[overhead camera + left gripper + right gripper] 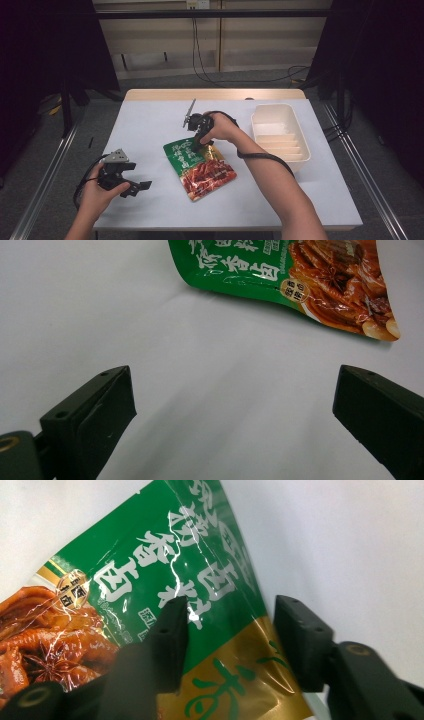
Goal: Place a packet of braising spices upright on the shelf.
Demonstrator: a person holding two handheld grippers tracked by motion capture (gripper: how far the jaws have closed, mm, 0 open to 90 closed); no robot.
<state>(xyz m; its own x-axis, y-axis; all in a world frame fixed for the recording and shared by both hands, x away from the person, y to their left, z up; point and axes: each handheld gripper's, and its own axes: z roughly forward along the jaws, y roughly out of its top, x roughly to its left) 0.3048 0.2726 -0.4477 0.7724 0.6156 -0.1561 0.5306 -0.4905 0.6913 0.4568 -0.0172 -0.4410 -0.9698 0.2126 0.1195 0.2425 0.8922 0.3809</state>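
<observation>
Green and red, the snack pouch (200, 168) lies flat mid-surface (150, 130). Right tool (227, 630) straddles its far corner, jaws half open, not yet pressing. Left tool (135, 187) rests wide open and empty nearby.

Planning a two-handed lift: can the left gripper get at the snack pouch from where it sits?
Probably yes. The left gripper is open, and bare table lies between it and the snack pouch; the right gripper straddles the far green end.

Snack pouch (280, 277) is cut off by the top edge in the left gripper view; bottom edge crops it in the right gripper view (150, 580). Its small print is unreadable. Right hand (220, 127) hides the pouch's upper corner, centre frame.
</observation>
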